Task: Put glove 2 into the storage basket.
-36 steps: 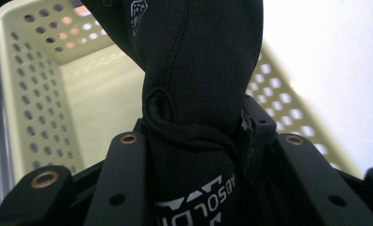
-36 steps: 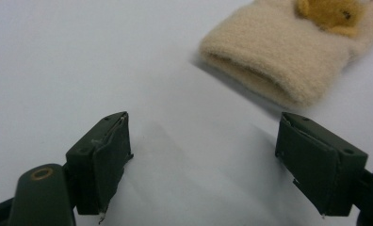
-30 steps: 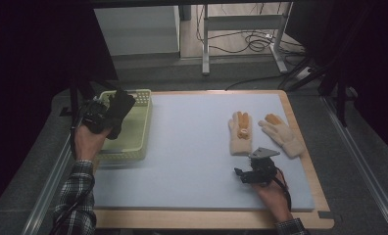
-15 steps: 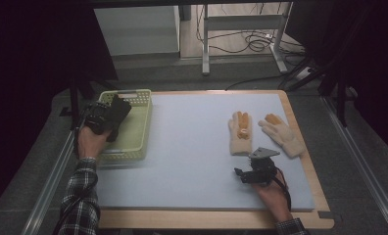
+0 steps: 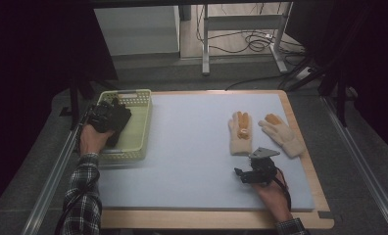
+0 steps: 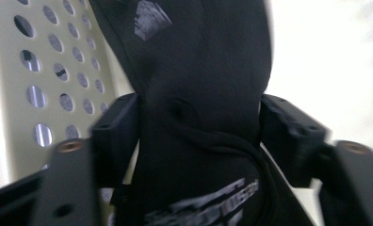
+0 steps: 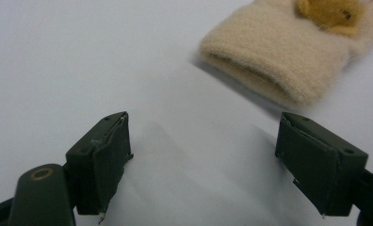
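Left gripper view, starting at the left tool (image 6: 198,127): has just been opening its jaws to about halfway, with a black glove (image 6: 198,70) between them, flanked on both sides and no longer clamped hard. Hangs above the perforated floor of a pale green basket (image 6: 57,70). Seen from the high view, sits over the left half of that basket (image 5: 138,122), hand and left tool (image 5: 112,117) well inside the rim.

Likely snags from here:
- Could catch the glove's fabric on a jaw if lifted away before opening fully, dragging it back out.
- Could leave a finger or the cuff draped over the basket wall if released too near the rim; hard to tell how the lower part lies.
- Could nudge the light basket across the worktop (image 5: 192,147) on a careless exit.

Farther out, on the right tool (image 7: 203,155): stands wide open, grips nothing, rests low just short of a cream glove (image 7: 279,70). Risks pinching only the cuff edge, or pushing the knit along the smooth mat, if closed from there. Second cream glove (image 5: 281,134) close beside, so a wide approach could snag both.
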